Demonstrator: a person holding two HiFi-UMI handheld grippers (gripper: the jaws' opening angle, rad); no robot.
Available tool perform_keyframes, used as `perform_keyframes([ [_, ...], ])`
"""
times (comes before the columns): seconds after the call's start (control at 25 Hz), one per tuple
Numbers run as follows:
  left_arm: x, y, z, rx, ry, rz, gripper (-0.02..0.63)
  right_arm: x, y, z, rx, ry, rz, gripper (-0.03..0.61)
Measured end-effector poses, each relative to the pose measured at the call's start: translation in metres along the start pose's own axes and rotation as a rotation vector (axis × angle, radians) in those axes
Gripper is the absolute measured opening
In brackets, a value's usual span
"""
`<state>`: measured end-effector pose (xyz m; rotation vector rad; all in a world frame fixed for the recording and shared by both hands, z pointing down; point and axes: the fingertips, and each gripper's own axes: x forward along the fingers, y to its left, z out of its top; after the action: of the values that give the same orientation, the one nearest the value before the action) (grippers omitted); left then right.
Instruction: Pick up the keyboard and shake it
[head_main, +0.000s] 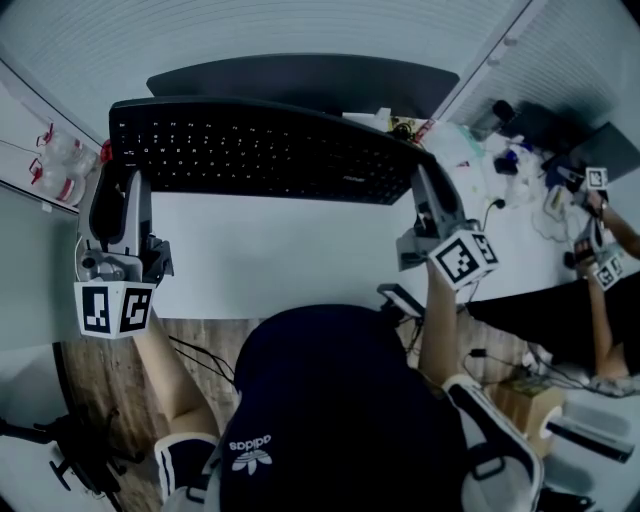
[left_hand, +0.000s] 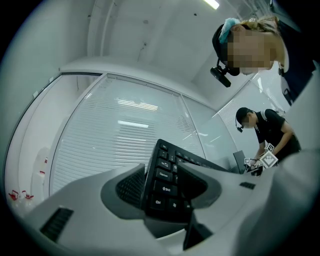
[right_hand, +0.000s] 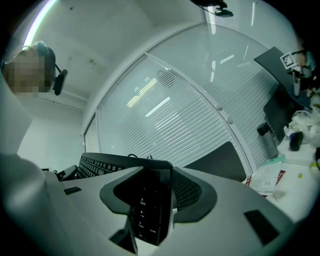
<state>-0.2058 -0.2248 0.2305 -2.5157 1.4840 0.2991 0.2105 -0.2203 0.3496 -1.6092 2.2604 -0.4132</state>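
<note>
Both left gripper (head_main: 123, 178) and right gripper (head_main: 421, 175) clamp the slim black plastic keyboard (head_main: 260, 150) endwise

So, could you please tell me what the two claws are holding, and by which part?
The black keyboard: the left claw clamps its left end, by the Ctrl and Shift keys, and the right claw clamps its right end, at the number pad.

I see my left gripper (left_hand: 165, 189) clamped on the end of the keyboard (left_hand: 170, 157), raised against the blinds (left_hand: 115, 135), a person (left_hand: 270, 131) bent over at right.
</note>
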Motion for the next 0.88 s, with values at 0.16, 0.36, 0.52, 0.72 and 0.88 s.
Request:
perform_keyframes([
  [0.16,0.0009,0.0014,-0.0015,-0.011,-0.01,0.003,0.201,0.001,0.0007,0.0011,-0.015,-0.006,0.001,0.16],
  [0.36,0.0,0.0012,-0.0016,-0.017,-0.017,0.005,0.201,0.001,0.0014,0.0037,-0.026,-0.009,-0.002,0.16],
  [0.52,0.0001,-0.0002,-0.0003,-0.015,-0.023,0.003,0.201,0.0007,0.0001,0.0046,-0.028,-0.014,-0.005,0.16],
  [0.72,-0.0001,-0.0001,-0.0003,-0.016,-0.025,0.005,0.201,0.0014,0.0002,0.0048,-0.031,-0.015,-0.002,0.16],
  [0.88,0.0,0.0011,-0.0017,-0.02,-0.021,0.005,0.201,0.0021,0.0002,0.0042,-0.03,-0.016,0.0,0.16],
])
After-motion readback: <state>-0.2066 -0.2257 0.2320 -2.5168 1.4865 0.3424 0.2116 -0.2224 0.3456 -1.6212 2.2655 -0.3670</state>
